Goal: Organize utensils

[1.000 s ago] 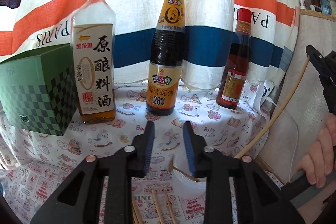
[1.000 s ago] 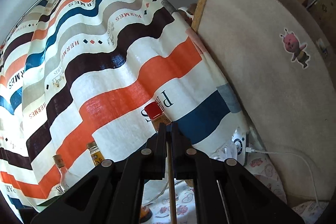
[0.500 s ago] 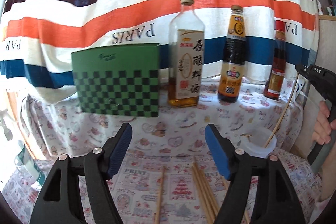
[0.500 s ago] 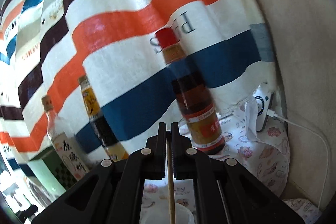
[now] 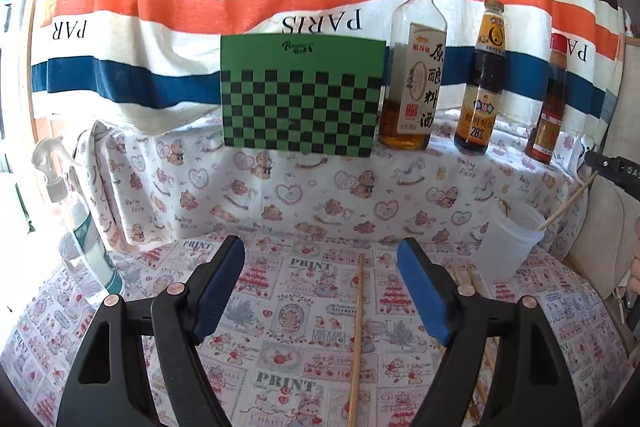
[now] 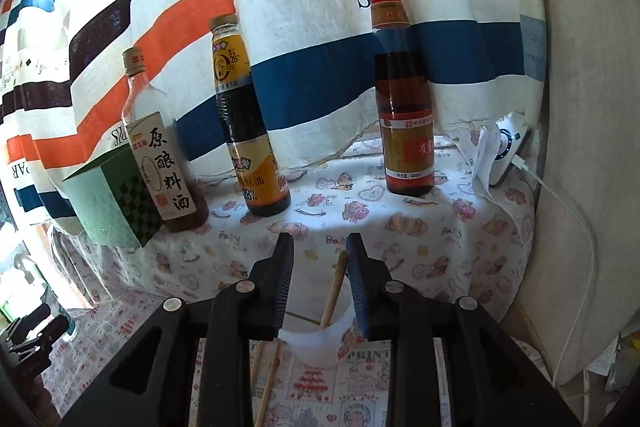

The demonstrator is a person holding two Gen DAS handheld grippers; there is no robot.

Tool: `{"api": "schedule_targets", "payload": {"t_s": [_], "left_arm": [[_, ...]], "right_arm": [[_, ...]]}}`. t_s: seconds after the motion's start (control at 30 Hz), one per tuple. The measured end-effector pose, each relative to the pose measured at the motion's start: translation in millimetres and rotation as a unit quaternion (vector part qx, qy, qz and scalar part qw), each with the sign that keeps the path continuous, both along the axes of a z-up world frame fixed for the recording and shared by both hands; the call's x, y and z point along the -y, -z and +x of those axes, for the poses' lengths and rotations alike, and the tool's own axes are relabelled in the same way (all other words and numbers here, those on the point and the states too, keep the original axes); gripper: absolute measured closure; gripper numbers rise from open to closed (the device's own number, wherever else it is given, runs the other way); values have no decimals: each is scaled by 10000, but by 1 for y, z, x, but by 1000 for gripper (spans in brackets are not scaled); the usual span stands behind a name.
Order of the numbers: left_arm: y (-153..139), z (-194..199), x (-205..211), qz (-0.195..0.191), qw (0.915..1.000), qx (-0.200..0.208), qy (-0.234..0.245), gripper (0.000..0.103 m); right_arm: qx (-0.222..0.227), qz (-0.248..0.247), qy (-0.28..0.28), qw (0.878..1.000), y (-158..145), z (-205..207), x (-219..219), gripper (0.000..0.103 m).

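A translucent white cup (image 5: 510, 243) stands on the patterned tablecloth at the right, with one wooden chopstick (image 5: 566, 205) leaning in it. In the right wrist view that chopstick (image 6: 334, 291) stands in the cup (image 6: 320, 341) between the fingers of my right gripper (image 6: 320, 251), which is open and not touching it. My left gripper (image 5: 322, 259) is open and empty above a single chopstick (image 5: 357, 331) lying on the cloth. More chopsticks (image 5: 464, 277) lie beside the cup, partly hidden by my left gripper's right finger.
On a raised ledge at the back stand a green checkered box (image 5: 300, 95), a cooking wine bottle (image 5: 414, 67), a dark sauce bottle (image 5: 482, 83) and a red-capped bottle (image 5: 550, 107). A spray bottle (image 5: 76, 227) stands far left. A padded panel (image 6: 580, 107) and a charging device (image 6: 506, 151) are at the right.
My right gripper has opened and let the chopstick go into the cup, tilting down. My left gripper has pulled back and left, opening wider, now over the single chopstick.
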State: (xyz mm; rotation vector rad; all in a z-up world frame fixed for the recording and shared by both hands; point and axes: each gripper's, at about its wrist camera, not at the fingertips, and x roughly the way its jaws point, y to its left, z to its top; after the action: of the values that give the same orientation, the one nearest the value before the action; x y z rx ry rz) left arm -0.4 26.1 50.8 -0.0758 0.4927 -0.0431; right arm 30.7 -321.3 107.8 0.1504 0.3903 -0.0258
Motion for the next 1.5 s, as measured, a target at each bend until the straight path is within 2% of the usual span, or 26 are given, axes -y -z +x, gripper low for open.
{"api": "schedule_targets", "payload": {"t_s": [0.07,0.17,0.23,0.33,0.43,0.5,0.57,0.67,0.8,0.83,0.87,0.9,0.93,0.97,1.0,1.03,1.07,1.17,1.23,1.3,1.47,1.5], "left_arm": [[8,2,-3,-144,9996,-236,65,25],[16,6,-5,-157,9987,-480,100,25],[19,7,-6,-194,9980,-591,88,25],[24,10,-7,-227,9964,-799,148,25],[32,16,-4,-86,9948,-1008,101,25],[37,19,-1,16,9935,-1134,108,25],[41,21,2,107,9921,-1243,92,25],[49,27,2,99,9885,-1512,12,25],[68,40,2,-32,9772,-2115,203,25],[73,43,3,-64,9734,-2274,275,28],[77,45,5,-97,9700,-2403,362,31],[82,46,8,-123,9664,-2526,468,43],[85,47,11,-136,9632,-2624,575,61],[88,47,14,-137,9601,-2714,668,68],[92,48,17,-113,9570,-2805,737,75],[94,48,20,-86,9552,-2853,776,76],[96,47,22,-56,9544,-2872,814,76],[100,46,31,162,9534,-2888,853,81],[106,48,34,38,9467,-3048,1042,82],[106,46,36,168,9487,-3004,970,82],[107,42,43,430,9501,-2937,957,82],[107,42,45,473,9512,-2898,953,86]], "right_arm": [[120,-29,-10,9999,0,-24,-6,69],[312,-38,-36,9995,3,-60,-19,52],[414,-23,-126,9991,8,-78,-31,52],[221,-55,-361,9991,23,-84,-49,50],[-360,-198,-546,9977,48,-70,-68,49],[-936,-389,-515,9935,70,-53,-77,49],[-1559,-486,-445,9856,94,-37,-80,49],[-2413,-530,-533,9675,124,-20,-83,49],[-2864,-464,-714,9543,143,-16,-88,51],[-2991,-480,-733,9502,148,-16,-90,52],[-3130,-482,-774,9454,153,-15,-92,58],[-3253,-472,-809,9409,157,-15,-94,65],[-3362,-461,-840,9369,162,-14,-95,68],[-3444,-466,-851,9338,166,-14,-96,72],[-3395,-527,-816,9356,166,-15,-97,73],[-3374,-610,-772,9362,166,-16,-99,75],[-3376,-640,-786,9358,166,-17,-100,82],[-3310,-828,-844,9362,168,-19,-107,94],[-3196,-1014,-837,9384,168,-20,-111,94],[-3098,-1080,-810,9412,169,-19,-113,95],[-2882,-841,-679,9514,167,-11,-99,95],[-2866,-810,-648,9524,167,-10,-96,95]]}}
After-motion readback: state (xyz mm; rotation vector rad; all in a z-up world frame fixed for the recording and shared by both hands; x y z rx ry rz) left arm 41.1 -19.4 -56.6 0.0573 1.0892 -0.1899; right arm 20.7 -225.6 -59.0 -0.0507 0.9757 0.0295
